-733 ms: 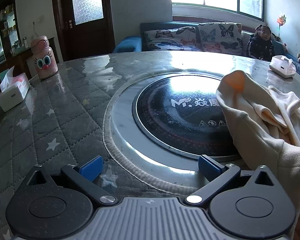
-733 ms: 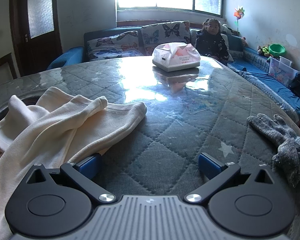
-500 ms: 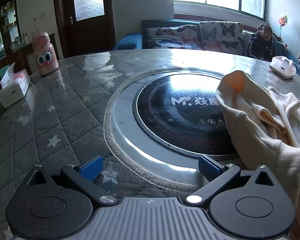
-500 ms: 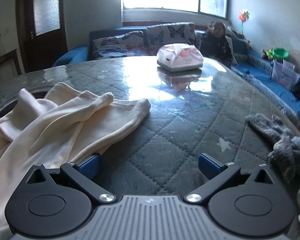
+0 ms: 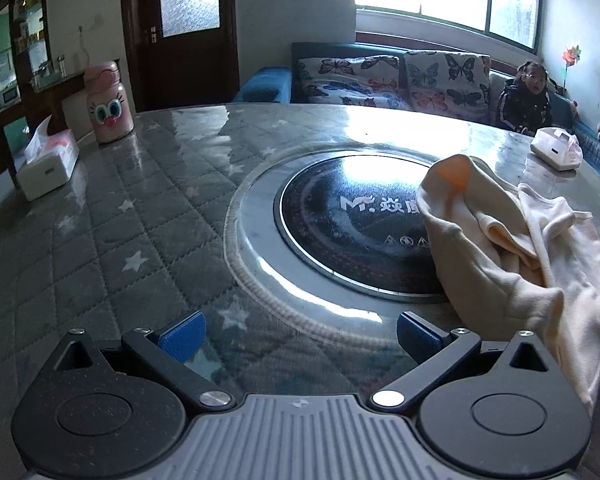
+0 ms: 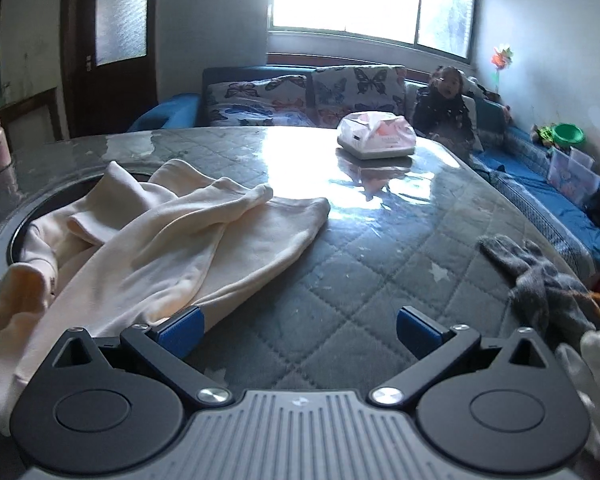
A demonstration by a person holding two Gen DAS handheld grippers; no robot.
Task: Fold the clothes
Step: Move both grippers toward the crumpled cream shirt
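While the cream garment (image 6: 172, 240) is seen crumpled on the quilted table (image 6: 340, 280), partly over the round cooktop (image 5: 352, 224), grey gloves (image 6: 540, 276) are caught only by the right view. Left gripper (image 5: 300, 334) and right gripper (image 6: 298, 330) are spread wide, nothing held.

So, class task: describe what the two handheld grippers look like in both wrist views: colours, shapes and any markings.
The left gripper and right gripper look identical: matte black bodies with two round housings, angled black linkage arms on silver pivot screws, triangular cut-outs, and a ribbed grey centre plate with a small round emblem. The fingertips carry blue pads. No cables show.
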